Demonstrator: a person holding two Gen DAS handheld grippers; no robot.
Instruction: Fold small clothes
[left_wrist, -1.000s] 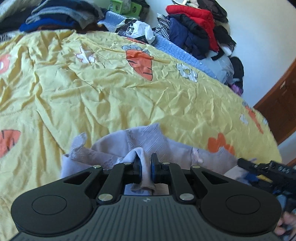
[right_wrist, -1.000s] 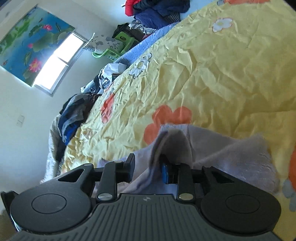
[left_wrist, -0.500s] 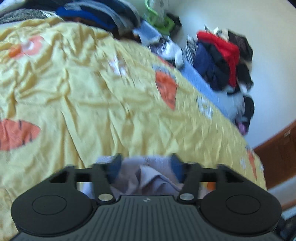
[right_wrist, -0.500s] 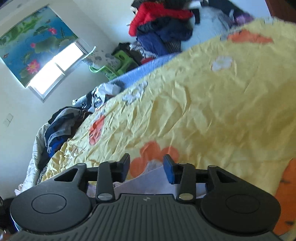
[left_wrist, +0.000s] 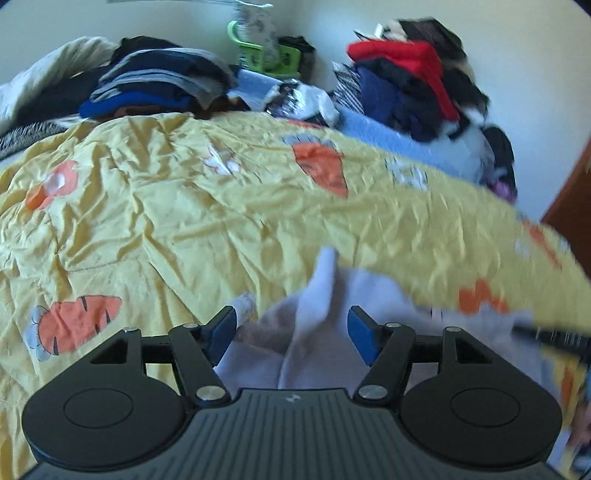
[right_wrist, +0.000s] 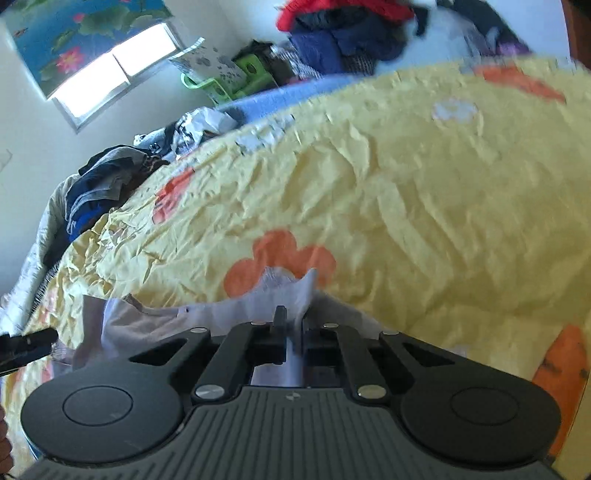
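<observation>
On the near edge of the bed, over a yellow quilt (left_wrist: 177, 206) printed with carrots and flowers, lies the small pale lilac garment (left_wrist: 317, 332), rumpled. From the left wrist view the left gripper (left_wrist: 291, 328) has its blue-padded fingers (left_wrist: 360, 332) spread wide, having just opened; a raised fold of the garment stands between them, though neither pad presses on it. Only this view shows the right gripper's black tip at the right edge. From the right wrist view the right gripper (right_wrist: 293, 332) has just closed, its fingers narrow and pinching a peak of the garment (right_wrist: 295, 291). That view alone shows a bright window (right_wrist: 110, 70) beneath a lotus blind, and the left gripper's tip at the left edge. Both views show heaped clothes (left_wrist: 406, 85) along the far edge.
</observation>
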